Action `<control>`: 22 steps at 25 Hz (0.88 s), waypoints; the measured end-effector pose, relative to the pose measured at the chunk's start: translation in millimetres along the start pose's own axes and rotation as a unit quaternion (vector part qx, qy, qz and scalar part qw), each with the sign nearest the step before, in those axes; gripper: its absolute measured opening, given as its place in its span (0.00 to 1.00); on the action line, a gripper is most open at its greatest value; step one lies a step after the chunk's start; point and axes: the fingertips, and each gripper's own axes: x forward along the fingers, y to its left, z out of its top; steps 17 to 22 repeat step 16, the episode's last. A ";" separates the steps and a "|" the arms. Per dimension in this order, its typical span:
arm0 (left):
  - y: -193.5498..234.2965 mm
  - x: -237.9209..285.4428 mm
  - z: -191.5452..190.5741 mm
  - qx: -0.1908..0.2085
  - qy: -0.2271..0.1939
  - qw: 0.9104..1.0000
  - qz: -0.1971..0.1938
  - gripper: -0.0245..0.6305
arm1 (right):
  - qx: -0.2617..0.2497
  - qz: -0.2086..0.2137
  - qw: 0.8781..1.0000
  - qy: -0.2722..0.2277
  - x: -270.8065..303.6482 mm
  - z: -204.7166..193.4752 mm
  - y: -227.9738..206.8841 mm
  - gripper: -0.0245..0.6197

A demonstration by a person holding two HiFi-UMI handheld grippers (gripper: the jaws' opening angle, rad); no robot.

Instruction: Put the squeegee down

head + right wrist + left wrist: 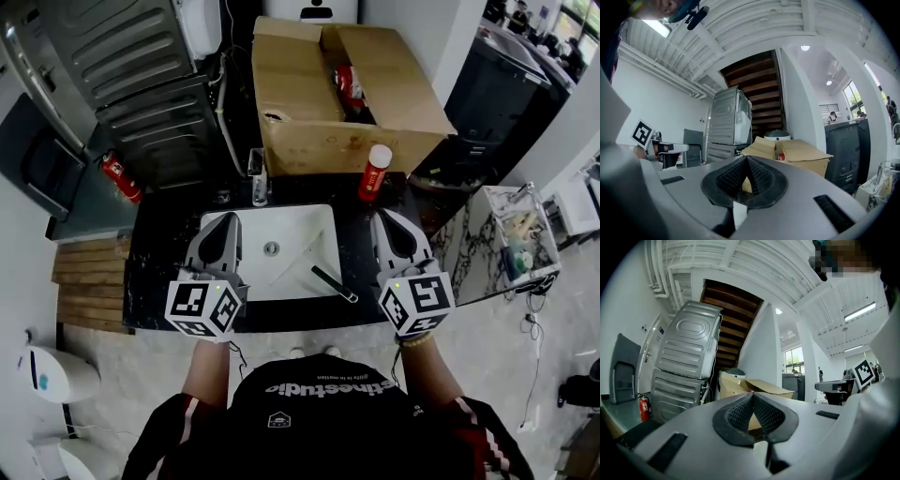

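Observation:
The squeegee point(334, 284), a thin dark bar with a pale tip, lies loose in the right front part of the white sink point(281, 225). Neither gripper touches it. My left gripper point(228, 219) hovers over the sink's left edge, shut and empty. My right gripper point(387, 218) hangs over the black counter just right of the sink, also shut and empty, with the squeegee to its lower left. In the left gripper view the left gripper point(752, 395) has its ribbed pads meeting at the tip with nothing between them. The right gripper point(746, 158) looks the same in the right gripper view.
A red bottle with a white cap point(375, 172) stands on the black counter point(361, 248) behind the right gripper. The faucet point(260, 180) is behind the sink. An open cardboard box point(319, 103) sits further back, with a grey appliance point(141, 84) and a fire extinguisher point(122, 178) to the left.

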 end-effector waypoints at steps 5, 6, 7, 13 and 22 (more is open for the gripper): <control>-1.8 -0.8 -0.6 -0.002 0.001 1.000 -0.001 0.06 | 0.000 0.003 1.000 0.001 -0.7 0.4 1.4 0.10; -1.7 -1.1 -0.7 -0.001 0.001 1.000 -0.001 0.06 | 0.000 0.003 1.000 0.001 -0.7 0.2 1.7 0.10; -1.7 -1.2 -0.7 -0.001 0.001 1.000 -0.001 0.06 | 0.000 0.004 1.000 0.001 -0.8 0.0 1.9 0.10; -1.5 -1.9 0.4 -0.003 0.000 1.000 0.000 0.06 | 0.000 0.007 1.000 0.002 -0.4 0.7 2.5 0.10; -1.9 -2.8 0.4 -0.003 0.000 1.000 0.000 0.06 | -0.003 0.007 1.000 0.003 -0.7 1.2 2.3 0.10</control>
